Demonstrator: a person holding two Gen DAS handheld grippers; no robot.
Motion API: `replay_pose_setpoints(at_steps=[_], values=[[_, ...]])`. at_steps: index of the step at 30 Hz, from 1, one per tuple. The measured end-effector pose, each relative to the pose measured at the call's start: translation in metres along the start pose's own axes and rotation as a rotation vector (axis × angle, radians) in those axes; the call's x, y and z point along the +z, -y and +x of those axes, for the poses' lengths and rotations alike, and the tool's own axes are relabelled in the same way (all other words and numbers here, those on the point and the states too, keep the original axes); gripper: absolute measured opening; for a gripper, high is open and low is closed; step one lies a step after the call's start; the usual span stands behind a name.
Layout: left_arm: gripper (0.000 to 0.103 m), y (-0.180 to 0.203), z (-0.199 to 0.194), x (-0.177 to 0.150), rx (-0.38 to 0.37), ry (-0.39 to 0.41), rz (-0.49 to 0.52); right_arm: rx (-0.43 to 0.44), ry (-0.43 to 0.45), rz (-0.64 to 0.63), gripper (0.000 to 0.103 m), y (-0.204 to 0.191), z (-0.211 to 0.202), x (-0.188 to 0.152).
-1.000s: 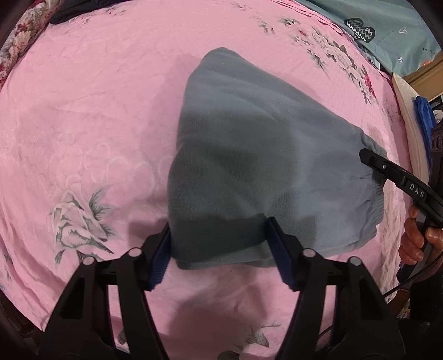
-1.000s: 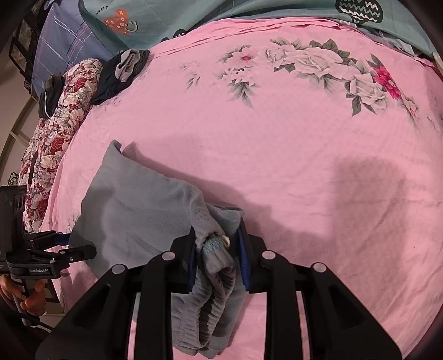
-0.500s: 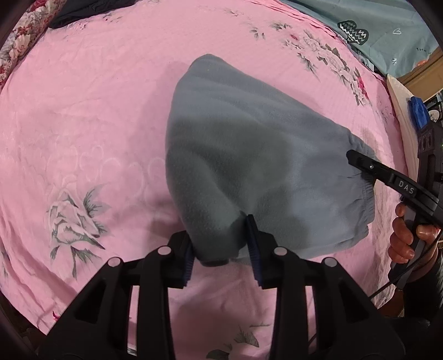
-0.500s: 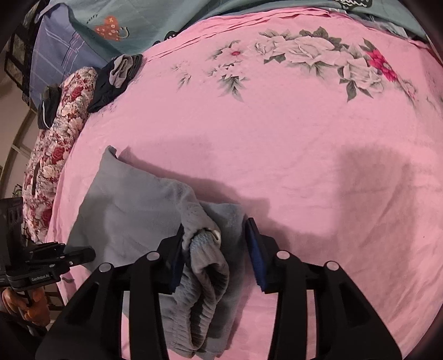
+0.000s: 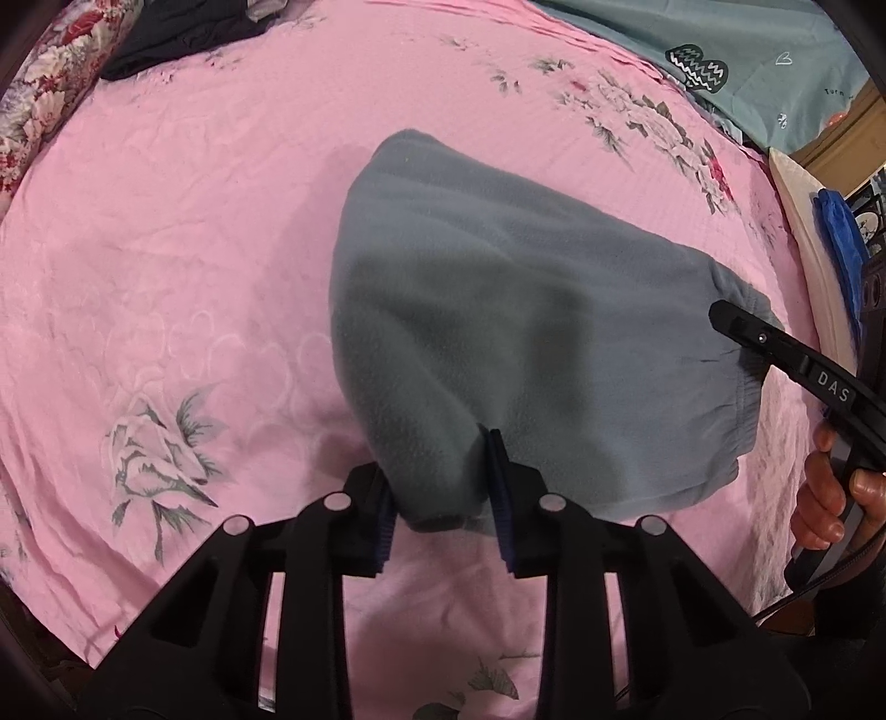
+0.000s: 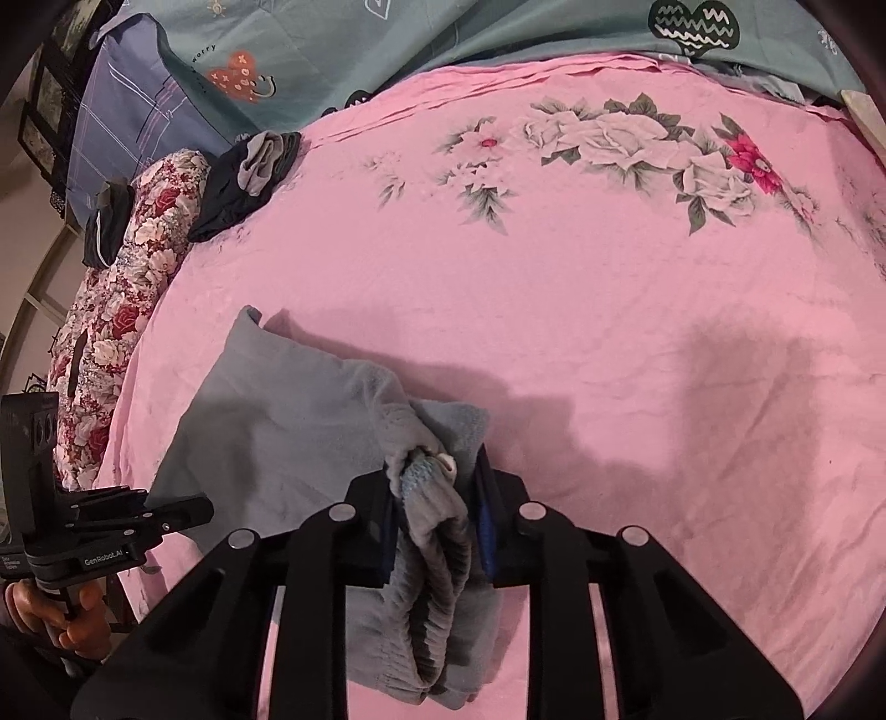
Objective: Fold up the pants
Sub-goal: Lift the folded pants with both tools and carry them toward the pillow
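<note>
The grey fleece pants lie folded into a compact bundle on the pink floral bed sheet. My left gripper is shut on the near folded edge of the pants. My right gripper is shut on the bunched elastic waistband end of the pants. The right gripper also shows at the right of the left wrist view, on the waistband. The left gripper shows at the lower left of the right wrist view.
A dark garment pile lies at the far left of the bed. A red floral pillow runs along the left edge. A teal quilt lies at the head. A white pillow and a blue item sit at the right edge.
My left gripper closed from wide open onto the near edge of the pants. My right gripper briefly widened, then closed again on the waistband. The bundle shifted slightly.
</note>
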State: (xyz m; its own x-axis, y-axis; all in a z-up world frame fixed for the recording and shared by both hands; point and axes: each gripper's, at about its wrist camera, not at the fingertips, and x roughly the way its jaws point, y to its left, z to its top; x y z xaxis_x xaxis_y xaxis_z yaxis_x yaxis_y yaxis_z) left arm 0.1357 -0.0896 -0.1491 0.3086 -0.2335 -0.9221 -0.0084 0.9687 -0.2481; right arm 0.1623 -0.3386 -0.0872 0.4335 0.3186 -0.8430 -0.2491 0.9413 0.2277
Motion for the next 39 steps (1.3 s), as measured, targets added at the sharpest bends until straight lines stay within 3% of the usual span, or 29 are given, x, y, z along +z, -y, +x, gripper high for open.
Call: replay_pose_setpoints(at_steps=[12,20,29,39], values=[[0.028,0.008,-0.055,0.001,0.055,0.141,0.094,-0.082,0.157,-0.159,0.023,-0.053,-0.040,-0.002],[0.028,-0.005,-0.100,0.000,0.081,0.247,0.105,-0.067,0.227,-0.241,0.023,-0.092,-0.059,0.017],[0.028,-0.049,-0.135,0.008,0.058,0.342,0.099,-0.082,0.252,-0.327,0.023,-0.148,-0.058,0.044],[0.028,-0.122,-0.145,0.024,0.025,0.345,0.097,-0.129,0.196,-0.342,0.023,-0.214,-0.018,0.056]])
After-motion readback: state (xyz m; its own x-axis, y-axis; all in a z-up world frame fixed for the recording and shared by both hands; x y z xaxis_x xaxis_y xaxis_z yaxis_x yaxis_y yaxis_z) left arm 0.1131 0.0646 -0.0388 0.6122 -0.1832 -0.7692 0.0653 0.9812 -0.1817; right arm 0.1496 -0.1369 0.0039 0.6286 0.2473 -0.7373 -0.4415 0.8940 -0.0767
